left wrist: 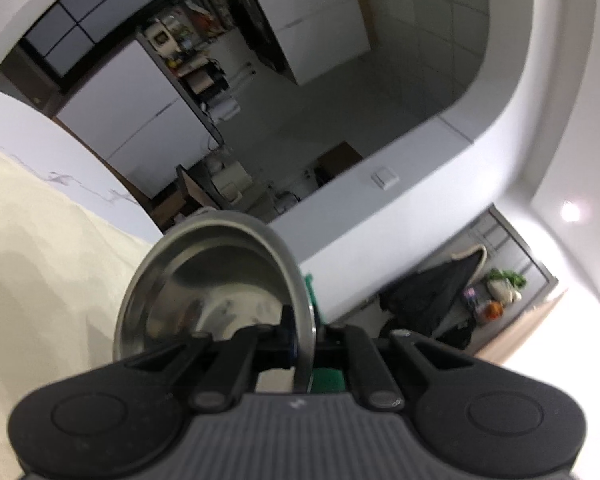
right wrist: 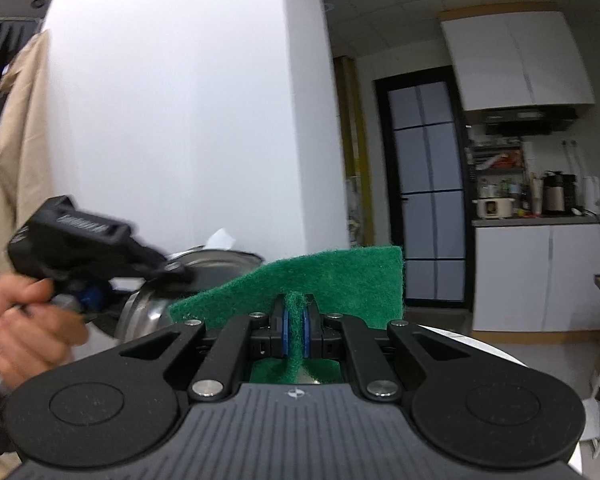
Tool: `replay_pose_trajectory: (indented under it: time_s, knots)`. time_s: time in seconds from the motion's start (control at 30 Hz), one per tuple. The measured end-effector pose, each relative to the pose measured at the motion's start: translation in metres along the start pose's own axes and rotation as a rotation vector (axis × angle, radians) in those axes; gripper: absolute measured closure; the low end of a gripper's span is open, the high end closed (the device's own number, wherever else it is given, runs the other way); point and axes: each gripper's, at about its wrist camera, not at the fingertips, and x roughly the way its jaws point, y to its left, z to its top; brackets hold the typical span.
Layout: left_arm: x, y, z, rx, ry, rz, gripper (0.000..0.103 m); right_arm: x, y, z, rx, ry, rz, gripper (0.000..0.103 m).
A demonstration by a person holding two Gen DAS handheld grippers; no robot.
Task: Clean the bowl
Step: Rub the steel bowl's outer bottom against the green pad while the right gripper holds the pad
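- The right gripper (right wrist: 296, 330) is clamped on a green scouring pad (right wrist: 332, 280): soft, floppy, best held mid-edge as here.
- The left gripper (left wrist: 306, 334) pinches the rim of the steel bowl (left wrist: 216, 280), which is held tilted in the air.
- The bowl looks light, stiff and slippery; the rim is the sound hold.
- Beyond the bowl, the pad sits just beside its outer wall.
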Motion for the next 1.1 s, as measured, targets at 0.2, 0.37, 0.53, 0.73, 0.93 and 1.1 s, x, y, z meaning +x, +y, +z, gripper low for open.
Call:
replay_pose_trajectory:
  time_s: [0.2, 0.37, 0.53, 0.73, 0.93, 1.1]
  knots:
    - [-0.012, -0.001, 0.007, 0.007, -0.051, 0.001, 0.099, 0.001, 0.012, -0.003, -0.05, 0.042, 0.069, 0.096]
    - [-0.014, -0.007, 0.009, 0.015, -0.055, -0.009, 0.098, 0.014, 0.025, -0.007, -0.13, 0.125, 0.096, 0.096]
    - [-0.017, -0.006, 0.009, -0.012, -0.043, -0.067, 0.097, 0.024, 0.03, -0.009, -0.146, 0.172, 0.079, 0.096]
    - [-0.013, -0.013, 0.003, 0.016, -0.009, -0.066, 0.096, 0.03, 0.034, -0.007, -0.142, 0.178, 0.038, 0.096]
    - [-0.002, -0.013, -0.004, 0.038, 0.027, -0.025, 0.096, 0.032, 0.031, -0.001, -0.126, 0.168, -0.036, 0.096]
    - [0.002, -0.01, -0.005, 0.044, 0.031, 0.017, 0.099, 0.022, 0.025, 0.005, -0.08, 0.115, -0.083, 0.096]
